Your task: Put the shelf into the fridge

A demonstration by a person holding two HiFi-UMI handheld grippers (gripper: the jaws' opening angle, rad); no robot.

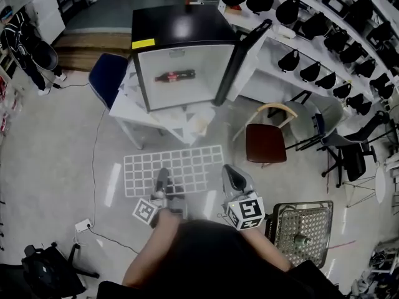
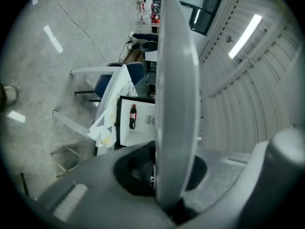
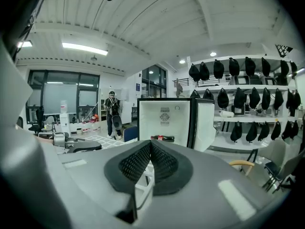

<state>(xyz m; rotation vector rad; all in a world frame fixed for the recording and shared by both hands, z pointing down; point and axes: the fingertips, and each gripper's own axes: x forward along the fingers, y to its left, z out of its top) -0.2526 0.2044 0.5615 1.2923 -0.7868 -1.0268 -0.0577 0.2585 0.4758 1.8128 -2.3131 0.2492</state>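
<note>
Head view shows a grey floor (image 1: 56, 148), fridge (image 1: 181, 23) on white table (image 1: 128, 112).

Seen along the left gripper's jaws, the shelf (image 2: 176, 80) is only a blurred white band, edge-on, and it covers the right part of the fridge (image 2: 142, 128). From above, the left gripper (image 1: 163, 176) and right gripper (image 1: 228, 170) hide the shelf's edge where they hold it. The bottle (image 1: 175, 76) label is too small to read.
</note>
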